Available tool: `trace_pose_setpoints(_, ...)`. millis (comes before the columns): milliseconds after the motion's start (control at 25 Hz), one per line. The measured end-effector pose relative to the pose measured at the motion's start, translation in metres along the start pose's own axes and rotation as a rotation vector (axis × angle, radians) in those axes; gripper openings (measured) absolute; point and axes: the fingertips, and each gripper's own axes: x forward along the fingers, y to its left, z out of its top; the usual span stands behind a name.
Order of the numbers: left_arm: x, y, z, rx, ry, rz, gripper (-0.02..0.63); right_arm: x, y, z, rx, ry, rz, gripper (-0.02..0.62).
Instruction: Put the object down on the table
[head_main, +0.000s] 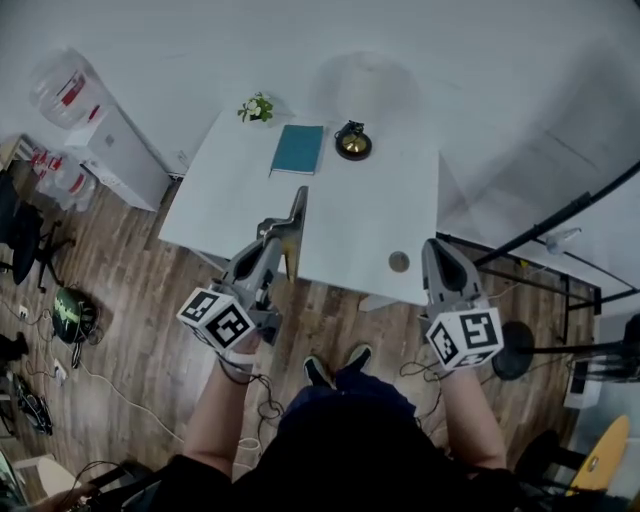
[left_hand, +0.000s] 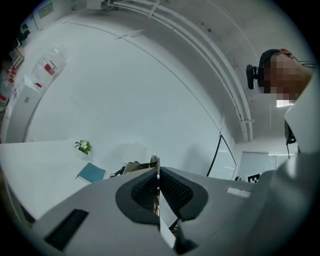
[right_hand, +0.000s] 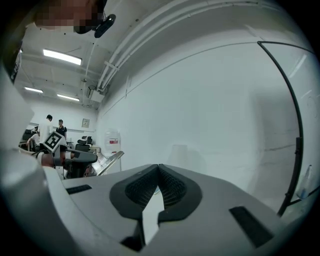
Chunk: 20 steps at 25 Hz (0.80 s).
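Note:
A thin flat grey object (head_main: 296, 210) stands edge-up out of my left gripper (head_main: 281, 233), which is shut on it over the near edge of the white table (head_main: 370, 220). In the left gripper view the object (left_hand: 155, 163) shows as a narrow strip pinched between the dark pads (left_hand: 145, 190). My right gripper (head_main: 441, 256) hovers at the table's near right corner, shut with nothing in it; its pads (right_hand: 172, 187) meet. The right gripper view also catches the object (right_hand: 111, 161) off to the left.
On the table lie a teal notebook (head_main: 298, 149), a small potted plant (head_main: 256, 108), a black and gold item (head_main: 352, 141) and a small round disc (head_main: 399, 262). A water dispenser (head_main: 110, 140) stands left, a black stand (head_main: 515, 350) right. The person's feet (head_main: 335, 368) are below.

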Motion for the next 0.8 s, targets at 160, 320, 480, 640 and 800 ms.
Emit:
trace_pose_setpoints(160,0.042,0.01,-0.019,-0.004,0.057,-0.005,0.006,0.016,-0.023,-0.014,0.028,0.007,0.005,0.005)
trace_pose_setpoints(320,0.084,0.018,-0.04,-0.014,0.123,0.003,0.006,0.028,-0.05,-0.017,0.058,-0.002,0.014,0.006)
trace_pose_setpoints(480,0.123,0.031,-0.072,-0.036,0.211,0.02,0.006,0.034,-0.078,-0.028,0.084,0.002,0.011,0.005)
trace_pose_setpoints(640,0.154,0.051,-0.113,-0.059,0.321,0.041,0.006,0.038,-0.101,-0.044,0.128,0.027,-0.008,0.006)
trace_pose_setpoints(800,0.181,0.084,-0.154,-0.147,0.412,0.065,0.006,0.041,-0.12,-0.059,0.147,0.058,-0.052,0.005)
